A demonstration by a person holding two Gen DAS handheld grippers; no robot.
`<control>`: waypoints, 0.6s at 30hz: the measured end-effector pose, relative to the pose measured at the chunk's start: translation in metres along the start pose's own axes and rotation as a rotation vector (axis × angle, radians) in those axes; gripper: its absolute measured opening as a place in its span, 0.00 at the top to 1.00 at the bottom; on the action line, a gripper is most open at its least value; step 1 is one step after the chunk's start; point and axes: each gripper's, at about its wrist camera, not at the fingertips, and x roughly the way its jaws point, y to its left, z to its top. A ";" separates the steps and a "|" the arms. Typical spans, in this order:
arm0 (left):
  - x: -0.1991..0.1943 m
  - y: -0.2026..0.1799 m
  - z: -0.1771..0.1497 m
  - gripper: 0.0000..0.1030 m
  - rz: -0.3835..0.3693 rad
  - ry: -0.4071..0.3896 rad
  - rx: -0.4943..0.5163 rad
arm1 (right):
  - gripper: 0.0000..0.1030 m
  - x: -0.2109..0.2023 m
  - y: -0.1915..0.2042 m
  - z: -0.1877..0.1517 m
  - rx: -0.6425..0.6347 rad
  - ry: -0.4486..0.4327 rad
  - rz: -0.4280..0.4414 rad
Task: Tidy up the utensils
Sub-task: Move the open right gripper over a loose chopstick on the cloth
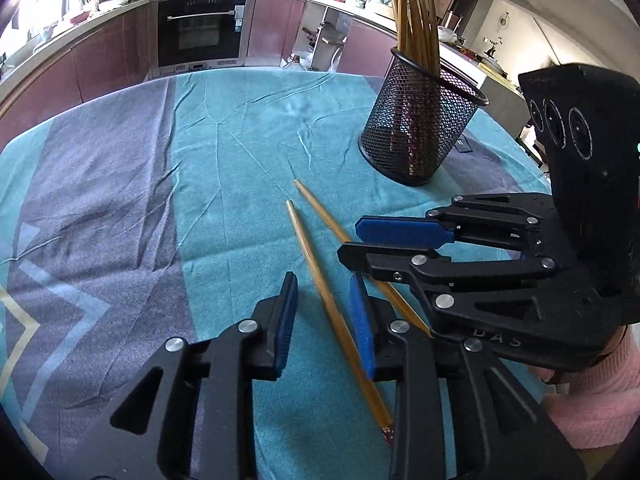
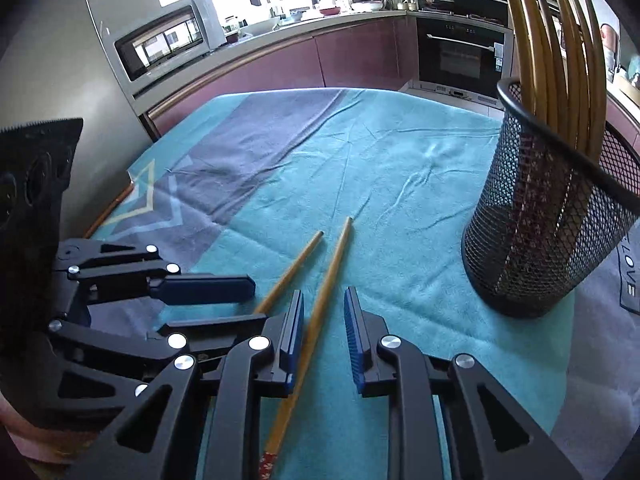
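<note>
Two loose wooden chopsticks lie side by side on the teal tablecloth [image 1: 224,152]. One chopstick [image 1: 316,268] runs between the blue pads of my left gripper [image 1: 323,282], close to the right pad with a gap on the other side. The second chopstick [image 2: 332,268] lies between the pads of my right gripper [image 2: 324,294], near the left pad and not squeezed. Both grippers are open, side by side and low over the cloth. A black mesh holder [image 1: 420,132] with several upright chopsticks [image 1: 412,20] stands behind them to the right.
The cloth has a grey-purple band [image 1: 100,184] on the left. A pink sleeve [image 1: 592,400] shows behind the right gripper [image 1: 350,240]. Beyond the table's far edge are kitchen cabinets, an oven [image 1: 200,28] and a microwave [image 2: 168,40].
</note>
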 end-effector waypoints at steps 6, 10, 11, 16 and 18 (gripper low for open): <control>0.007 -0.002 0.007 0.73 0.015 -0.004 0.009 | 0.91 -0.010 -0.009 -0.010 0.004 0.011 -0.025; 0.011 -0.005 0.011 0.75 0.032 -0.005 0.022 | 0.91 -0.018 -0.017 -0.018 0.016 0.025 -0.032; 0.012 -0.006 0.012 0.75 0.035 -0.005 0.026 | 0.91 -0.018 -0.017 -0.019 0.015 0.029 -0.035; 0.016 -0.011 0.015 0.75 0.062 -0.008 0.040 | 0.87 -0.016 -0.015 -0.019 0.011 0.021 -0.049; 0.018 -0.014 0.015 0.77 0.088 -0.011 0.049 | 0.87 -0.015 -0.013 -0.019 0.007 0.014 -0.060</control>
